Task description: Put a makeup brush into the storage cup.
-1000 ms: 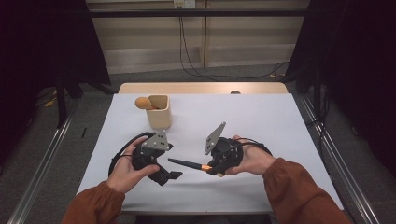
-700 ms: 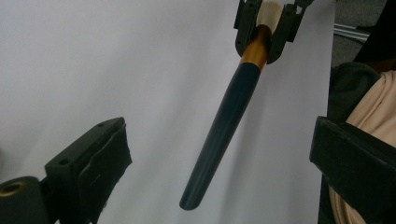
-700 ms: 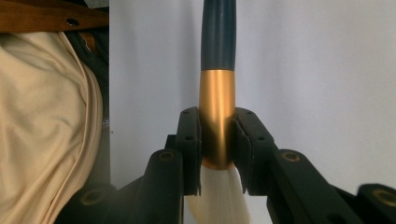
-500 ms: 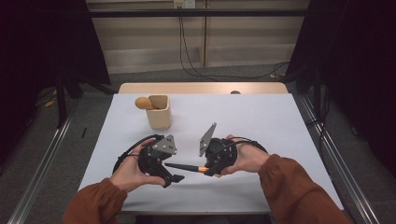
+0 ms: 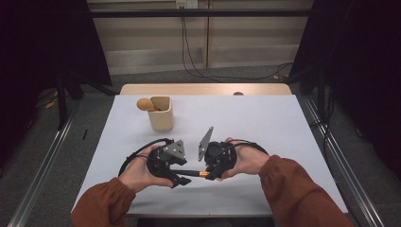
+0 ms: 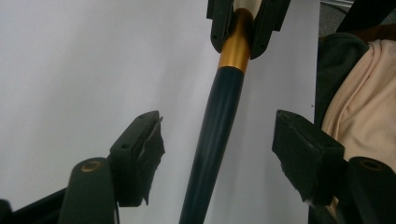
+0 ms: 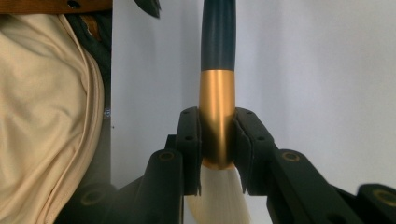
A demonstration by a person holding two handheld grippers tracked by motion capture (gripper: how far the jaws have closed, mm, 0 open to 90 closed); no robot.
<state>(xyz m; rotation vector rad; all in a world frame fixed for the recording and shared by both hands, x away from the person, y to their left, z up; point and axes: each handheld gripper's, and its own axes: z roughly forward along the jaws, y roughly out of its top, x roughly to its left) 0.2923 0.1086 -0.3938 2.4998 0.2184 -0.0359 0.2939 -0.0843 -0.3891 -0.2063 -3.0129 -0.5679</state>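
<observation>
Right hand-held gripper [image 7: 217, 154] clamped on brush [image 6: 219, 126] at gold ferrule [image 7: 216, 116], lower centre of high view above worktop [image 5: 283, 123]. Left hand-held gripper [image 6: 219, 149] jaws just closing, astride dark handle, pads clear.

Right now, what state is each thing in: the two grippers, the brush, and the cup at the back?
Right gripper: shut on the brush's gold ferrule.
Left gripper: jaws just been closing, pads not yet touching the handle between them.
Brush: held off the table, roughly level.
Wooden cup: upright, a round-ended wooden utensil leaning out of it.
</observation>
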